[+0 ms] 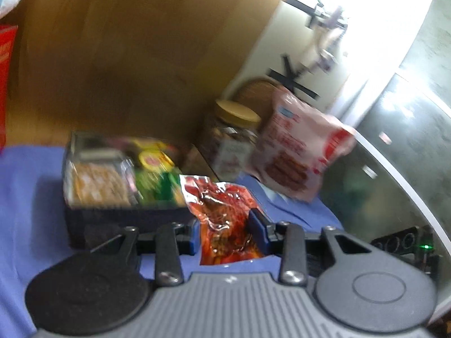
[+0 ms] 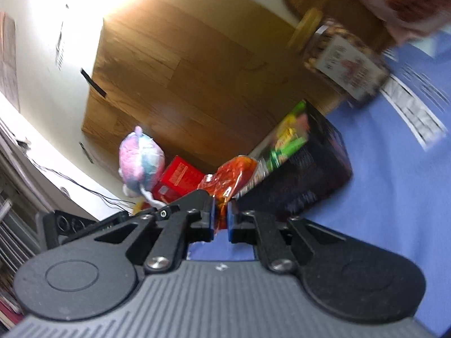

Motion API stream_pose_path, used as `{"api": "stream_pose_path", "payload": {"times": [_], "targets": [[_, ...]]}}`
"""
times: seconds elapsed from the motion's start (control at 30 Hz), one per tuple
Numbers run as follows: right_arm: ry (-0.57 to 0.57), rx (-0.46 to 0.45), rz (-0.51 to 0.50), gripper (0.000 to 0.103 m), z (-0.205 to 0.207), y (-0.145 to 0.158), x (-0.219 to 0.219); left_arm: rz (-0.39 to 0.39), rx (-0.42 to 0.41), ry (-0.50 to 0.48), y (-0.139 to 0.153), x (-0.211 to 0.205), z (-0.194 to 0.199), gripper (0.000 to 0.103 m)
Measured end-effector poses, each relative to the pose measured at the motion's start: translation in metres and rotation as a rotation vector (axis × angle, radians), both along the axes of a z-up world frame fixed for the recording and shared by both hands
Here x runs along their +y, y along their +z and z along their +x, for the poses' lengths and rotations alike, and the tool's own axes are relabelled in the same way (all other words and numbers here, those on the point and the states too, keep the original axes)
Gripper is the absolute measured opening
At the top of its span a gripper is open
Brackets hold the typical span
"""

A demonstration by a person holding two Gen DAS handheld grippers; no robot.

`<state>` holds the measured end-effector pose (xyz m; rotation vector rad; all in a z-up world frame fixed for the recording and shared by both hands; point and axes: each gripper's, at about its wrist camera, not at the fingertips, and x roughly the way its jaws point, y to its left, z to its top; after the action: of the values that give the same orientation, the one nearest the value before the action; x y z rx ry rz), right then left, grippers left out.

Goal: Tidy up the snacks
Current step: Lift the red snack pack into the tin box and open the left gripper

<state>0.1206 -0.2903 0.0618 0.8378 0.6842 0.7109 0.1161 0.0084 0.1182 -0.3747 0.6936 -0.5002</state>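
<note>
Left wrist view: the left gripper (image 1: 229,232) shows two blue-padded fingers set fairly wide, with one red foil snack packet (image 1: 222,211) between them. Its lower part lies in the gap, but the left pad is mostly hidden behind it, so I cannot tell whether the pads press it. The packet lies over the blue tablecloth (image 1: 31,191), its far end just beside the near right corner of one dark basket (image 1: 126,219). Inside the basket two groups can be counted: one pale packet of biscuits or crackers (image 1: 98,183) on the left and green and yellow packs (image 1: 155,174) on the right; blur keeps me from counting those. Behind stand one clear jar with a yellow lid (image 1: 231,138) and one pink-and-white snack bag (image 1: 298,152), tilted, its lower edge blurred. A red box (image 1: 7,84) is cut off at the left edge. A wooden panel (image 1: 126,56) fills the background.

Right wrist view, strongly tilted: the right gripper (image 2: 221,217) has its two blue pads drawn close, pinching the end of the same red foil snack packet (image 2: 234,174), which reaches toward the dark basket (image 2: 310,174). Green and yellow packs (image 2: 290,138) show at the basket's mouth. One lidded jar (image 2: 338,53) and a pink-and-white bag (image 2: 400,0), cut off at the top, lie beyond. One pastel plush toy (image 2: 141,155) and one red box (image 2: 177,180) sit left of the packet. Part of the other gripper's black body (image 2: 73,225) shows at the left.
</note>
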Motion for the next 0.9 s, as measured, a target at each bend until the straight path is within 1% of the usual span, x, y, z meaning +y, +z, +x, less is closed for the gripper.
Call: {"api": "stream_pose_path", "payload": {"times": [0.07, 0.13, 0.17, 0.2, 0.23, 0.27, 0.3, 0.33, 0.4, 0.47, 0.57, 0.7, 0.77, 0.9], "targets": [[0.012, -0.029, -0.076, 0.012, 0.029, 0.002, 0.015, 0.020, 0.006, 0.041, -0.003, 0.005, 0.025, 0.035], [0.025, -0.040, -0.130, 0.014, 0.054, -0.001, 0.032, 0.072, -0.003, 0.096, -0.007, 0.010, 0.047, 0.037], [0.028, -0.055, -0.161, 0.015, 0.064, -0.003, 0.040, 0.098, -0.004, 0.126, -0.010, 0.012, 0.057, 0.042], [0.027, -0.081, -0.215, 0.017, 0.072, -0.005, 0.050, 0.132, -0.002, 0.151, -0.014, 0.013, 0.065, 0.053], [0.021, -0.112, -0.298, 0.024, 0.077, -0.007, 0.061, 0.187, 0.005, 0.181, -0.018, 0.013, 0.073, 0.058], [0.006, -0.145, -0.386, 0.025, 0.081, -0.010, 0.070, 0.241, 0.007, 0.209, -0.022, 0.012, 0.078, 0.060], [-0.001, -0.177, -0.443, 0.028, 0.081, -0.011, 0.076, 0.284, 0.003, 0.227, -0.025, 0.011, 0.080, 0.060], [-0.011, -0.205, -0.466, 0.029, 0.080, -0.012, 0.076, 0.300, -0.009, 0.232, -0.026, 0.012, 0.079, 0.061], [-0.046, -0.231, -0.444, 0.030, 0.072, -0.012, 0.065, 0.306, -0.037, 0.243, -0.025, 0.015, 0.072, 0.067], [-0.076, -0.222, -0.414, 0.031, 0.064, -0.010, 0.053, 0.322, -0.045, 0.261, -0.025, 0.014, 0.066, 0.067], [-0.096, -0.195, -0.385, 0.031, 0.052, -0.011, 0.042, 0.347, -0.031, 0.254, -0.026, 0.008, 0.058, 0.067], [-0.110, -0.167, -0.405, 0.030, 0.030, -0.010, 0.038, 0.412, -0.027, 0.263, -0.025, -0.005, 0.036, 0.067], [-0.120, -0.161, -0.411, 0.031, 0.018, -0.004, 0.036, 0.441, -0.022, 0.274, -0.022, -0.012, 0.024, 0.067], [-0.131, -0.138, -0.393, 0.031, -0.004, 0.005, 0.036, 0.459, 0.000, 0.294, -0.017, -0.016, 0.000, 0.067]]}}
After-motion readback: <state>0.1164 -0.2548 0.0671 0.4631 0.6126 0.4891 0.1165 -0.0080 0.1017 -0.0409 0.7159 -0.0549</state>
